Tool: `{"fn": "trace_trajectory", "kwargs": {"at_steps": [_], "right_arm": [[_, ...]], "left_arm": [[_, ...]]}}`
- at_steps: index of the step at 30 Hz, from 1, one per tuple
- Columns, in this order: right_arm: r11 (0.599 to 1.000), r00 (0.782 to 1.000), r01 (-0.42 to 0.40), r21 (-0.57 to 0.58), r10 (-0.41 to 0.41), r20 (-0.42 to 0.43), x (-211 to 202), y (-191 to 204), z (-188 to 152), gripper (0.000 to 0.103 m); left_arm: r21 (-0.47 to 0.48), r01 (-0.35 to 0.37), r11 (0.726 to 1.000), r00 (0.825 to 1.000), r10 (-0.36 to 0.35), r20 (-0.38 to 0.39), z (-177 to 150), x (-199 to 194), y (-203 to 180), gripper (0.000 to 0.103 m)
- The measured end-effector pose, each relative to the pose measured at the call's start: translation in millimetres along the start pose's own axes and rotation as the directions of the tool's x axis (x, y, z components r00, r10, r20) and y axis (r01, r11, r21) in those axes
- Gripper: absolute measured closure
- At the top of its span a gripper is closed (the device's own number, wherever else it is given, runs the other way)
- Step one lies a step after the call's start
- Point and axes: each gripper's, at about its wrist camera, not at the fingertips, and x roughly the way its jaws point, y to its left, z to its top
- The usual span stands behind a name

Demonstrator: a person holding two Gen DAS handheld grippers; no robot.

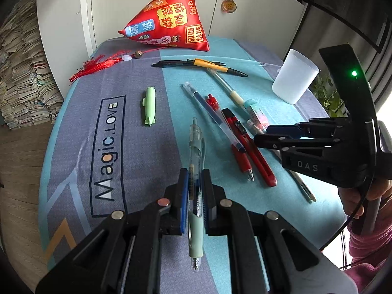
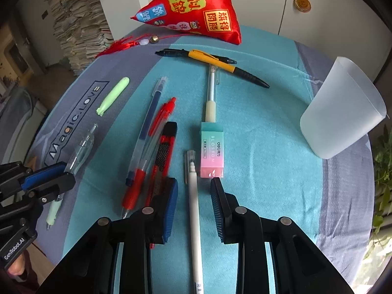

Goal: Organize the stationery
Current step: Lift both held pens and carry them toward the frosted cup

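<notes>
My left gripper (image 1: 195,180) is shut on a clear pen with a pale green grip (image 1: 194,171), which lies along the fingers just above the cloth; the same pen shows in the right wrist view (image 2: 80,149). My right gripper (image 2: 194,183) is open, its fingers on either side of a white pen (image 2: 193,203) lying on the teal cloth. A frosted plastic cup (image 2: 343,112) stands at the right. A pastel eraser (image 2: 212,150) lies just ahead of the right fingertips.
On the cloth lie a blue pen (image 2: 147,122), a red pen (image 2: 147,161), a red utility knife (image 2: 164,156), a yellow-black pen (image 2: 227,67), a black pen (image 2: 176,53), a pale pen (image 2: 211,93) and a green cap (image 2: 112,96). A red pouch (image 2: 196,9) sits behind.
</notes>
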Motion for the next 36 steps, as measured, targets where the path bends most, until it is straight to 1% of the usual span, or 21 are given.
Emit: {"fn": "trace_trajectory", "kwargs": {"at_steps": [1, 2, 5, 7, 9, 11, 15, 21, 24, 32, 36], "right_arm": [[1.0, 1.0, 0.012, -0.007, -0.012, 0.0, 0.1, 1.1, 1.1, 0.082], [1.0, 1.0, 0.017, -0.012, -0.017, -0.001, 0.1, 1.9, 1.7, 0.094], [1.0, 1.0, 0.002, 0.01, -0.002, 0.009, -6.6, -1.1, -1.7, 0.094], [1.0, 0.998, -0.013, 0.022, 0.012, 0.055, -21.6, -3.0, -4.2, 0.094], [0.999, 0.992, -0.032, 0.038, 0.028, 0.119, -46.0, -6.5, -9.7, 0.095], [0.998, 0.983, -0.039, 0.056, 0.028, 0.184, -70.2, -11.8, -14.6, 0.095], [0.993, 0.957, -0.028, 0.112, -0.006, 0.29, -114.1, -24.8, -26.1, 0.095], [0.987, 0.918, -0.043, 0.157, -0.023, 0.397, -161.9, -39.6, -40.8, 0.095], [0.98, 0.902, -0.052, 0.19, -0.036, 0.429, -176.2, -51.5, -41.9, 0.095], [0.963, 0.862, -0.064, 0.263, -0.079, 0.5, -195.5, -86.3, -21.4, 0.095], [0.95, 0.857, -0.061, 0.308, -0.108, 0.504, -191.7, -109.1, -3.8, 0.095]], "left_arm": [[0.0, 0.002, 1.0, 1.0, -0.002, -0.001, 0.1, 0.1, 0.1, 0.095], [-0.001, 0.003, 1.0, 1.0, -0.003, 0.0, 0.5, -0.2, -0.2, 0.095], [0.0, -0.001, 1.0, 1.0, 0.001, 0.014, 0.2, -6.9, -1.6, 0.095], [-0.001, -0.002, 1.0, 1.0, 0.002, 0.025, -0.5, -12.7, -2.6, 0.095], [0.001, -0.005, 1.0, 0.999, 0.005, 0.038, -1.5, -19.9, -6.1, 0.095], [0.006, -0.004, 1.0, 0.999, 0.004, 0.051, -2.7, -27.0, -10.6, 0.095], [0.017, 0.004, 1.0, 0.997, -0.005, 0.082, -3.6, -43.3, -22.7, 0.095], [0.038, 0.014, 0.999, 0.991, -0.019, 0.132, 1.7, -65.3, -43.4, 0.095], [0.054, 0.019, 0.998, 0.989, -0.027, 0.148, 8.8, -70.8, -53.9, 0.095], [0.099, 0.032, 0.995, 0.981, -0.051, 0.188, 34.7, -78.5, -77.6, 0.095], [0.111, 0.034, 0.993, 0.981, -0.054, 0.185, 48.3, -72.5, -83.7, 0.095]]}}
